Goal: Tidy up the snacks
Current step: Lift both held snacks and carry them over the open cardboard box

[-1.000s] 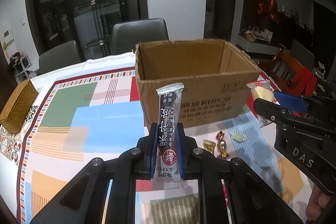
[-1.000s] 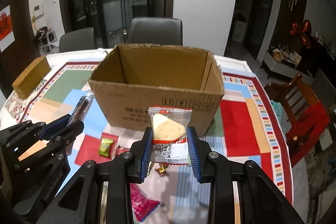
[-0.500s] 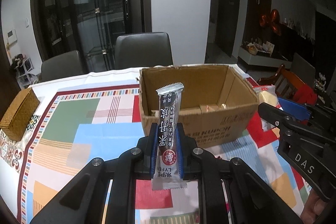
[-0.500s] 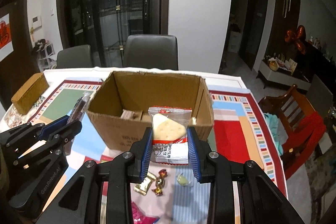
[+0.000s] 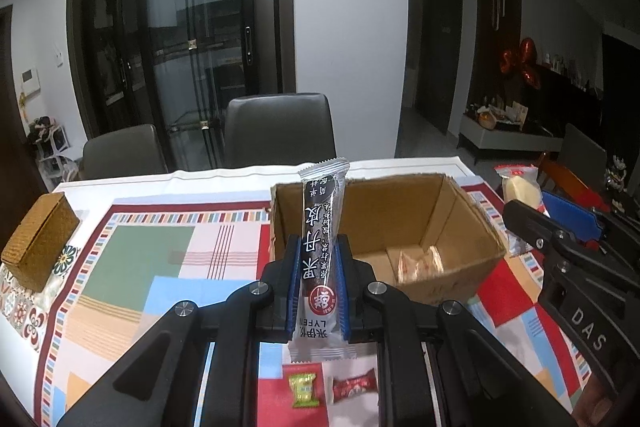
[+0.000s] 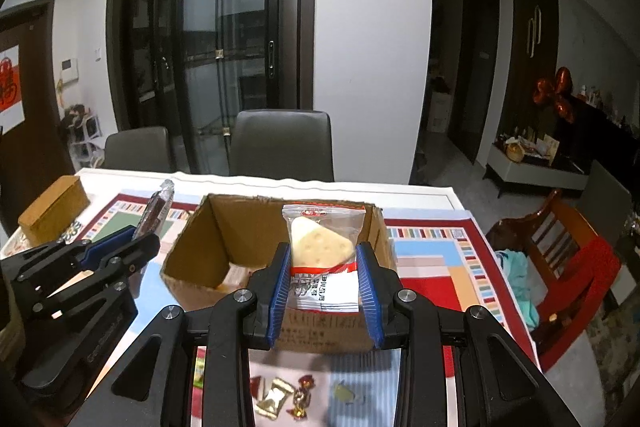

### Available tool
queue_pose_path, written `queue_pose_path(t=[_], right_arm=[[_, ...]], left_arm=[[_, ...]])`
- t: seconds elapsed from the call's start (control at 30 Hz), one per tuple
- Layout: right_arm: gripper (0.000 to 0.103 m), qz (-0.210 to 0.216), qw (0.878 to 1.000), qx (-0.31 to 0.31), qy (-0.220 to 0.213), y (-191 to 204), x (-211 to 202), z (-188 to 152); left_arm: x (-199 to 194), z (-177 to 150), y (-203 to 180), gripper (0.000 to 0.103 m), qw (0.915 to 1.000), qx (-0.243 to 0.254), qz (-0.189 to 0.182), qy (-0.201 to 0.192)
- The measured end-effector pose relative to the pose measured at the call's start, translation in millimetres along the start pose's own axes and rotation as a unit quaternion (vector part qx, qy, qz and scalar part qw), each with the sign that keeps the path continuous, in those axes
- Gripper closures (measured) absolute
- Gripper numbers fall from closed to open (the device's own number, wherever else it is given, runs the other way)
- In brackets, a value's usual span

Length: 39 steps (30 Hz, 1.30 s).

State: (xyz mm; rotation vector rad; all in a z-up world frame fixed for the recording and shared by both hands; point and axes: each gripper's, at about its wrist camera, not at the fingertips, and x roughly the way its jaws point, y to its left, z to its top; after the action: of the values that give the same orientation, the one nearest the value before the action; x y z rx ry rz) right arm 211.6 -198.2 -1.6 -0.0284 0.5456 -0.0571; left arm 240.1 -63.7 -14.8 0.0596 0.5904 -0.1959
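The left gripper (image 5: 316, 281) is clamping a long black snack stick (image 5: 321, 227), standing it upright in front of the open cardboard box (image 5: 476, 227); the right gripper (image 6: 325, 291) is pinching a clear-wrapped triangular cracker packet (image 6: 322, 251) above the box's near wall; both are hanging over the patterned tablecloth (image 5: 136, 259); pale packets (image 5: 416, 261) are lying on the box floor; a green candy (image 5: 304, 389) and a red candy (image 5: 354, 385) are sitting loose on the cloth below the left gripper; a woven box (image 5: 40, 239) is sitting at the far left edge.
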Motion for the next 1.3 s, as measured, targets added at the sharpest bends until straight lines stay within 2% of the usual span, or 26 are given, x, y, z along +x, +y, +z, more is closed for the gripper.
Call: queue_pose_path(t=[0.3,0.57,0.97,1.3], right_arm=[[0.069,-0.013,1.000,0.008,-0.005,-4.4,19.3,8.5],[0.069,-0.021,1.000,0.012,0.018,-11.2,48.4,14.7],[0.069,-0.019,0.997,0.013,0.067,-15.4,88.4,10.1],[0.067,-0.007,0.996,0.017,0.088,-17.9,104.5,8.7]], left_arm=[[23.0,9.7,1.6,0.086,1.0000,-0.006,0.002,-0.007],[44.8,14.1,-2.5,0.086,1.0000,0.002,-0.002,-0.008],[88.7,21.2,-7.0,0.086,0.9988,0.011,-0.016,0.045],[97.4,17.6,-10.1,0.083,0.9976,0.014,-0.015,0.067]])
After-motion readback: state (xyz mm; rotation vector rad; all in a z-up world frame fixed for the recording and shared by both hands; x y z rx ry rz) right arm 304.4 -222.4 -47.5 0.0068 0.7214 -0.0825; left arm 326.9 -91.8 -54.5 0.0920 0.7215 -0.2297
